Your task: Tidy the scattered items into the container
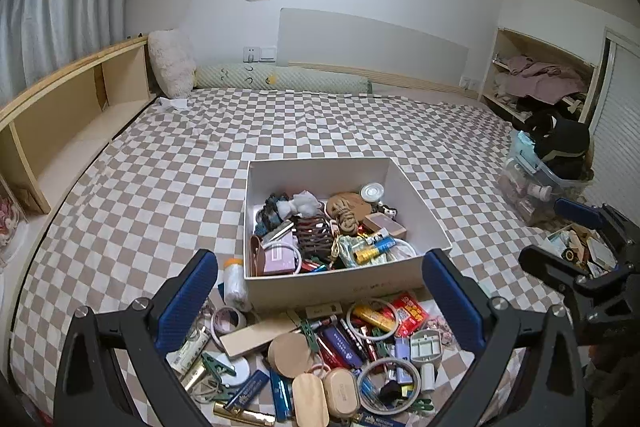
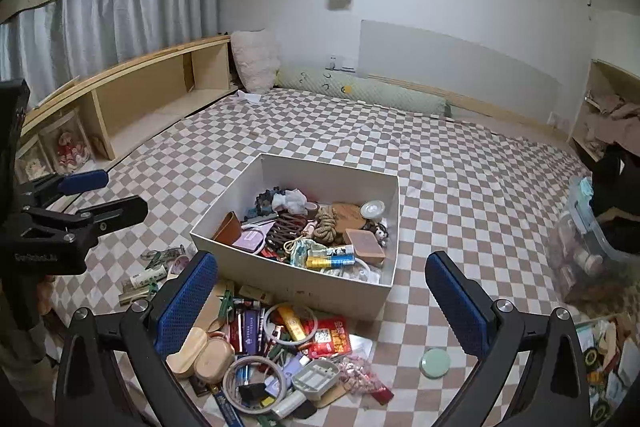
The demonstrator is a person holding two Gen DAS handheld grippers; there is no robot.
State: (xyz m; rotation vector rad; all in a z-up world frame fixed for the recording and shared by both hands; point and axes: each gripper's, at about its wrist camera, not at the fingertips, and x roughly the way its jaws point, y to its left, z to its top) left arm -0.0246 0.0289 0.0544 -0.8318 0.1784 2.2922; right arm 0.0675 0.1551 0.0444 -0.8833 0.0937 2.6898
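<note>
A white box (image 1: 344, 285) (image 2: 296, 289) sits on the checkered bed, part filled with small items such as a coil of rope (image 1: 347, 217) and a blue tube (image 2: 332, 261). In front of it lies a pile of scattered items (image 1: 320, 351) (image 2: 280, 355): rings, packets, wooden cases, pens, clips. My left gripper (image 1: 320, 303) hovers open over the pile, holding nothing. My right gripper (image 2: 322, 303) is open too, above the pile's right side. A mint round lid (image 2: 435, 362) lies apart on the right. The other gripper shows at each view's side (image 1: 576, 251) (image 2: 80, 199).
A clear storage bin (image 1: 532, 183) with dark clothes stands at the bed's right edge. Wooden shelves (image 1: 72, 107) run along the left, a pillow (image 1: 172, 63) and a green bolster (image 1: 280, 79) lie at the head. More clutter (image 1: 580, 247) sits lower right.
</note>
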